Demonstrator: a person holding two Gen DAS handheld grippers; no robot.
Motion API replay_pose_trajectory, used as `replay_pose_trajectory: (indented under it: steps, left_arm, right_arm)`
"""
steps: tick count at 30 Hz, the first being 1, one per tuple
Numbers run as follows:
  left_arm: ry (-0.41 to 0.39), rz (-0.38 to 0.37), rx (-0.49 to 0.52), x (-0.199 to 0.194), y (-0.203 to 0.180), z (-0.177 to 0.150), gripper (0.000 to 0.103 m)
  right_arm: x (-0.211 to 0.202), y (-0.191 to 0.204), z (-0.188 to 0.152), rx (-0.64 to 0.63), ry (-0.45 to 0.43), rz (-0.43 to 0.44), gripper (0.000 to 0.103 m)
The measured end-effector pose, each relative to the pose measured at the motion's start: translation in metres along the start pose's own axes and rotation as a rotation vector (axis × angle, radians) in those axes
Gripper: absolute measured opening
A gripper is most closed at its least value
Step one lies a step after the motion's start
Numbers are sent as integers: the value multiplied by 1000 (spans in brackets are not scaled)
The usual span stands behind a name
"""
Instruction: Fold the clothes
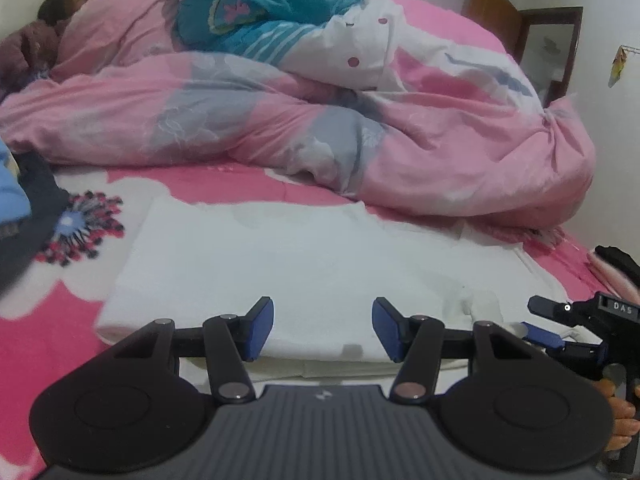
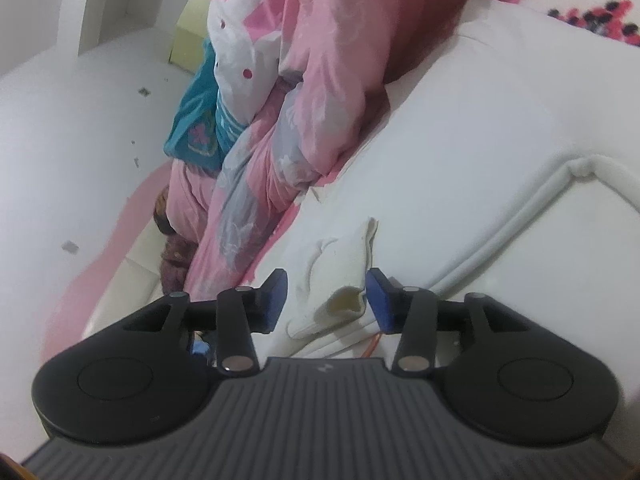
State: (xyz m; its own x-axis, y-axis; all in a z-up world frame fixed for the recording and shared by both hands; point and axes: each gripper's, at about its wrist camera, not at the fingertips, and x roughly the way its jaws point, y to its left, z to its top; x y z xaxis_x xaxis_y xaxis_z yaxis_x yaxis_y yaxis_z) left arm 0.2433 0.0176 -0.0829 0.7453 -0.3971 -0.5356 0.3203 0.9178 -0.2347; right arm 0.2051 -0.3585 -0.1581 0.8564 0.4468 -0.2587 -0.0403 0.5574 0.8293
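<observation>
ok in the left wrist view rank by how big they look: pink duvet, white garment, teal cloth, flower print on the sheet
1. pink duvet
2. white garment, though it lies nearer the camera, so this is unsure
3. teal cloth
4. flower print

The folded garment (image 1: 304, 264) lies flat on the bed (image 1: 52, 340), in the middle of the left wrist view. Behind it, at twelve o'clock, a big blanket (image 1: 280, 128) is heaped across the bed. Another cloth (image 1: 256, 20) sits on top of the blanket. At nine o'clock some clothes (image 1: 28, 208) lie beside the garment. The left gripper (image 1: 323, 328) is at six o'clock, over the near edge of the garment. The right gripper (image 1: 560, 334) is at four o'clock, at the garment's corner.
</observation>
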Motion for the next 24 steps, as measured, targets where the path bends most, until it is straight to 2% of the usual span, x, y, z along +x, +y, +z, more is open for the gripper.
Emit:
replay_pose_trajectory:
  steps: [2, 6, 11, 17, 21, 24]
  left_arm:
    - [34, -7, 25, -2, -2, -3, 56]
    - [-9, 1, 57, -20, -1, -2, 57]
    - [-8, 41, 41, -28, 14, 6, 57]
    - [-89, 137, 4, -39, 40, 20, 57]
    - [-97, 216, -29, -39, 64, 29, 56]
    - [-120, 251, -102, -44, 86, 35, 56]
  right_arm:
    - [1, 3, 0, -19, 4, -6, 48]
    - [2, 4, 0, -28, 6, -14, 49]
    - [5, 2, 5, 10, 28, -35, 48]
    - [19, 19, 17, 34, 101, -175, 49]
    - [33, 34, 26, 35, 170, -284, 50]
    - [45, 44, 34, -6, 232, -327, 50]
